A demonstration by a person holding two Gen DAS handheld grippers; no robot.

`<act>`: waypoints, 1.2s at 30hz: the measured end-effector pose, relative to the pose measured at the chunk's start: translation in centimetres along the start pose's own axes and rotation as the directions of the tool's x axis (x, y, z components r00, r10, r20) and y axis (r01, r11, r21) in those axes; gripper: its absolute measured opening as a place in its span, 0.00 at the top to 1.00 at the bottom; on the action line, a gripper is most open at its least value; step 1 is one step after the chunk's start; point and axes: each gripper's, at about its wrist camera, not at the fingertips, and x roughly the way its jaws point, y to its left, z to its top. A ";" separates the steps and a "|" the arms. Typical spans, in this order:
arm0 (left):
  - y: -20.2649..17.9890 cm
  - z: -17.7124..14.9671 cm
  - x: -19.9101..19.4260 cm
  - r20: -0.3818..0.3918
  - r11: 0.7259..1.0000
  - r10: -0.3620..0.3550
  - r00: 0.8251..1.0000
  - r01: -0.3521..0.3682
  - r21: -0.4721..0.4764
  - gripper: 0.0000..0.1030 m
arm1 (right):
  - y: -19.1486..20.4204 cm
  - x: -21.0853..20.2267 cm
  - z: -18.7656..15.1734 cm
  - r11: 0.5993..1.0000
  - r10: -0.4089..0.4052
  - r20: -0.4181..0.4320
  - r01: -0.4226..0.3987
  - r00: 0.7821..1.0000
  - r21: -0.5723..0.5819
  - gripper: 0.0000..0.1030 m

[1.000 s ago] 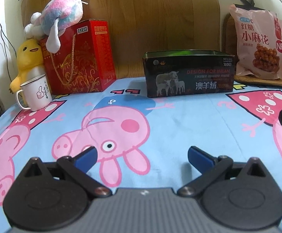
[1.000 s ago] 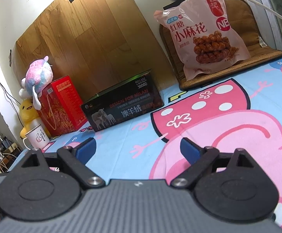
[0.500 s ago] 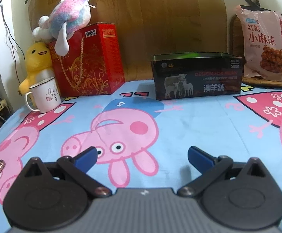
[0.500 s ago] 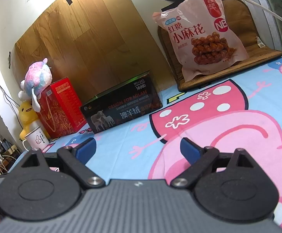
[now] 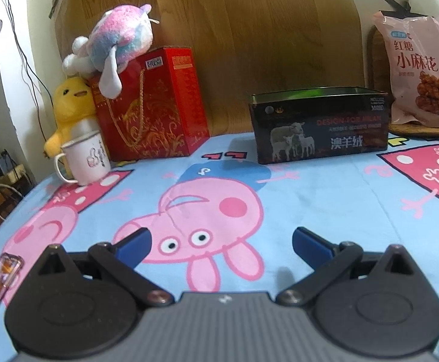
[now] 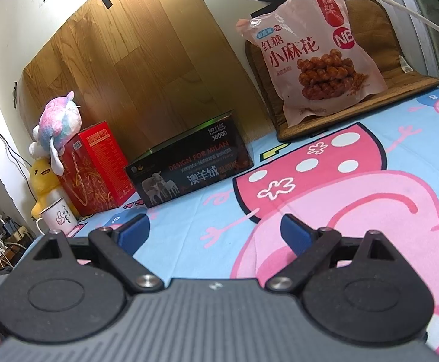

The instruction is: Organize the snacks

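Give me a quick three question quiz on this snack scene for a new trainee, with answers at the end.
1. True or false: the snack bag already lies inside the black box.
2. What sits on top of the red gift bag? A) mug B) plush toy C) snack bag
3. Fill in: the jaws of the left gripper and right gripper are both ____.

Key
1. False: it leans upright on the brown mat, apart from the box.
2. B: the pastel plush toy; the mug stands on the cloth.
3. Open, holding nothing.
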 end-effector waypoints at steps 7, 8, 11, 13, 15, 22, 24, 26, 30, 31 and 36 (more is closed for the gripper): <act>0.2 0.0 0.0 0.025 0.999 0.042 0.999 -0.043 0.014 0.00 | 0.0 0.0 0.0 1.000 -0.001 0.000 0.001 1.000 0.000 0.08; 0.3 0.0 0.0 0.028 0.999 0.049 0.998 -0.050 0.016 0.00 | 0.0 0.0 0.0 1.000 0.000 0.000 0.000 1.000 0.000 0.08; 0.3 0.1 -0.1 0.029 0.998 0.059 0.998 -0.059 0.021 0.00 | 0.0 0.1 0.0 1.000 -0.001 -0.001 0.001 1.000 -0.001 0.08; 0.4 0.0 -0.1 0.031 0.998 0.059 0.998 -0.060 0.025 0.00 | 0.0 0.0 0.0 1.000 -0.001 -0.001 0.001 1.000 0.000 0.08; 0.4 0.0 -0.3 0.042 0.997 0.065 0.997 -0.066 0.030 0.00 | 0.0 0.0 0.0 1.000 -0.001 0.000 0.001 1.000 0.001 0.08; 0.4 0.0 -0.6 0.056 0.998 0.053 0.997 -0.055 0.039 0.00 | 0.0 0.1 0.0 1.000 0.000 -0.001 0.000 1.000 0.001 0.08; 0.4 -0.1 -0.6 0.055 0.998 0.039 0.998 -0.041 0.038 0.00 | 0.0 0.1 -0.1 1.000 -0.002 0.000 0.002 1.000 0.002 0.08; 0.3 -0.2 -0.6 0.038 0.998 0.041 0.998 -0.043 0.037 0.00 | 0.1 0.1 -0.1 1.000 -0.001 0.000 0.001 1.000 0.002 0.08; 0.3 -0.4 -0.3 0.002 0.999 0.032 0.999 -0.032 0.036 0.00 | 0.1 0.1 -0.1 1.000 -0.003 0.001 0.003 1.000 0.002 0.08; 0.3 -0.4 -0.3 -0.002 0.999 0.030 1.000 -0.029 0.032 0.00 | 0.1 0.0 -0.1 1.000 -0.002 0.002 0.002 1.000 0.003 0.08; 0.4 -0.3 -0.6 -0.007 0.999 0.038 0.999 -0.038 0.030 0.00 | 0.1 0.1 -0.1 1.000 -0.002 0.001 0.002 1.000 0.003 0.08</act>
